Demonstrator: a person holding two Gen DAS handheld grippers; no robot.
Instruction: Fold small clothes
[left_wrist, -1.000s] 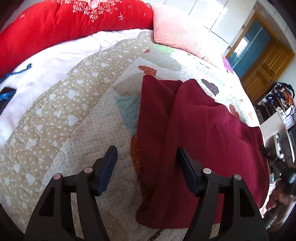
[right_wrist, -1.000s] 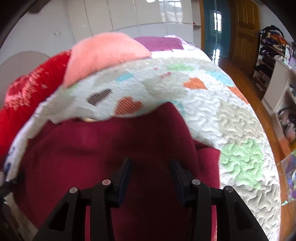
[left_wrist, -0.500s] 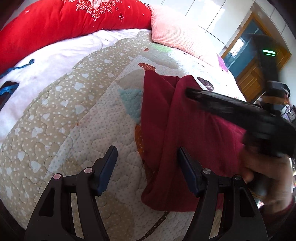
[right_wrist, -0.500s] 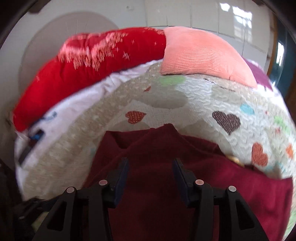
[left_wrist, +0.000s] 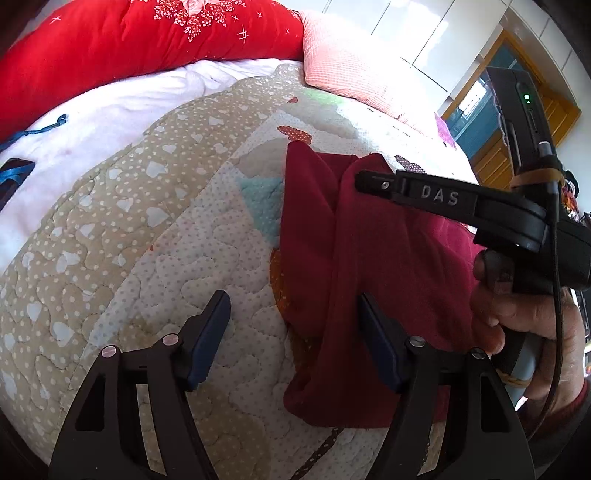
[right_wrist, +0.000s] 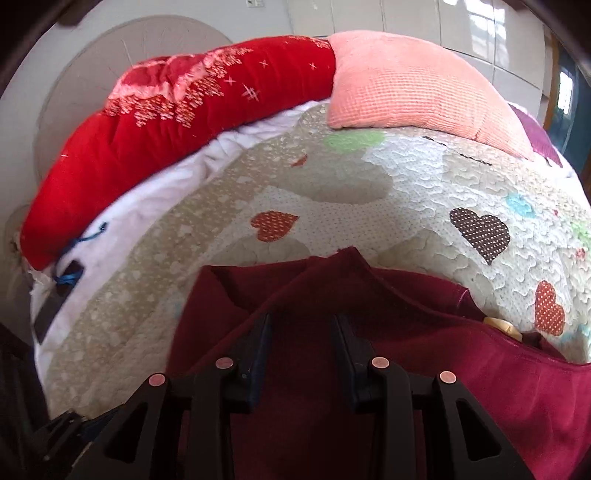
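Observation:
A dark red garment lies partly folded on a heart-patterned quilt; a folded layer runs along its left side. My left gripper is open above the garment's near left edge, holding nothing. My right gripper reaches in from the right over the garment's far edge, held in a hand. In the right wrist view the right gripper is open just above the garment, with its far corner ahead.
A red bolster and a pink pillow lie at the head of the bed. A white sheet with a blue cord and a dark object lies to the left. A wooden door stands far right.
My right gripper swung from the garment's right side round to face the head of the bed, and now reaches over the garment's far edge. The left gripper stayed open, barely moving.

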